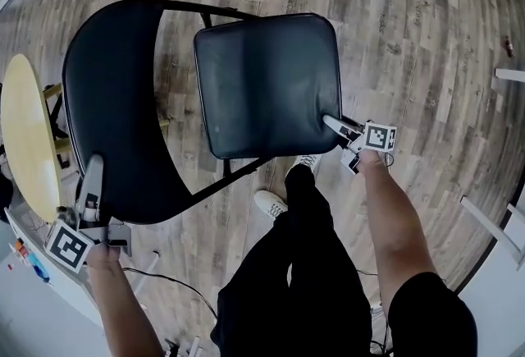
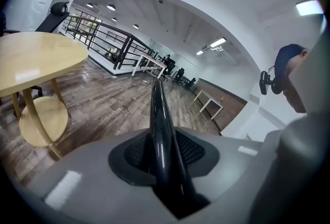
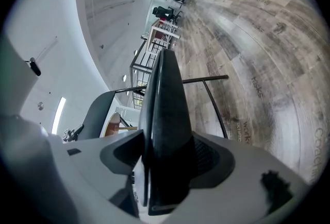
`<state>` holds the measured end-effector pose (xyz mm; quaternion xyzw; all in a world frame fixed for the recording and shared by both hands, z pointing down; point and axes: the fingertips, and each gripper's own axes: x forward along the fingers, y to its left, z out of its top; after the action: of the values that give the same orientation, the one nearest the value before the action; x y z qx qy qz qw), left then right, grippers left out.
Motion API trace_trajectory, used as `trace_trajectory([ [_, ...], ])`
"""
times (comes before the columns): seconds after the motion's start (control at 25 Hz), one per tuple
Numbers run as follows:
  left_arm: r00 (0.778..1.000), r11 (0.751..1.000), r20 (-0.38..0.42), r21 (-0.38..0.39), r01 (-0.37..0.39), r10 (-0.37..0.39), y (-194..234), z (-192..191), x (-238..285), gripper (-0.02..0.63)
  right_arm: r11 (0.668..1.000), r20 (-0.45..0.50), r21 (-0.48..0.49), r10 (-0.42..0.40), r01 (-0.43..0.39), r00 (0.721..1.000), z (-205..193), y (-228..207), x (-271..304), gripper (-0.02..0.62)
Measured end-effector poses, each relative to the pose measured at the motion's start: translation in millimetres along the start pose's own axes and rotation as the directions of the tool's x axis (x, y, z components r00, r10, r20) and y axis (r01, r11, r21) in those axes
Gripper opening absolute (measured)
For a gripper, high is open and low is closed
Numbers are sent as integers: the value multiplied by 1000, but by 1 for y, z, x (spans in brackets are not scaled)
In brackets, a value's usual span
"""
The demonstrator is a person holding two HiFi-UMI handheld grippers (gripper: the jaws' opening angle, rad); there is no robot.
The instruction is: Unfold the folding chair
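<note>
Folding chair (image 1: 205, 93): stands on the wood-plank floor (image 1: 410, 35), directly ahead of both grippers; black frame, black padding.
Backrest (image 1: 111, 101): curved black panel running forward from the left gripper's jaws.
Seat (image 1: 267, 84): padded face turned up, ahead and to the left of the right gripper; bare floor shows in the gap between seat and backrest.
Left gripper (image 1: 92, 175): clamped on the backrest's thin rim; in the left gripper view the glossy black edge runs straight out from between the two pads.
Right gripper (image 1: 332, 124): closed on the seat's near right corner; in the right gripper view the thick seat edge fills the gap between the pads, jaws standing wide.
Frame tube (image 3: 206, 79): thin black bar beyond the right gripper's jaws, to the right of the seat edge.
Round wooden table (image 1: 29, 134): just left of the left gripper, beside the backrest; a lower round shelf sits under its top.
Person: a forearm behind each gripper; dark trousers and a white shoe (image 1: 271, 203) between the grippers, below the seat's near edge.
</note>
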<state>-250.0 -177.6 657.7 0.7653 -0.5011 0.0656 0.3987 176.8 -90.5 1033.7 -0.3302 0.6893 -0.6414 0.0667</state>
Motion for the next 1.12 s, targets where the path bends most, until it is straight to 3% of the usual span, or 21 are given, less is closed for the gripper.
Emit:
trace_trajectory([
  [0.36, 999, 999, -13, -26, 43, -44, -3, -3, 2, 109, 999, -4, 31, 27, -27, 1000, -4, -9, -1, 265],
  [0.72, 998, 998, -14, -27, 55, -55, -4, -3, 4, 108, 997, -19, -52, 62, -63, 998, 3, -1, 2, 265],
  [0.88, 999, 998, -12, -36, 51, -52, -3, -4, 3, 109, 1000, -17, 15, 2, -2, 1000, -3, -13, -1, 285],
  [1.12, 999, 999, -16, -28, 30, -30, 2, -4, 0, 110, 999, -33, 10, -36, 36, 999, -4, -14, -2, 287],
])
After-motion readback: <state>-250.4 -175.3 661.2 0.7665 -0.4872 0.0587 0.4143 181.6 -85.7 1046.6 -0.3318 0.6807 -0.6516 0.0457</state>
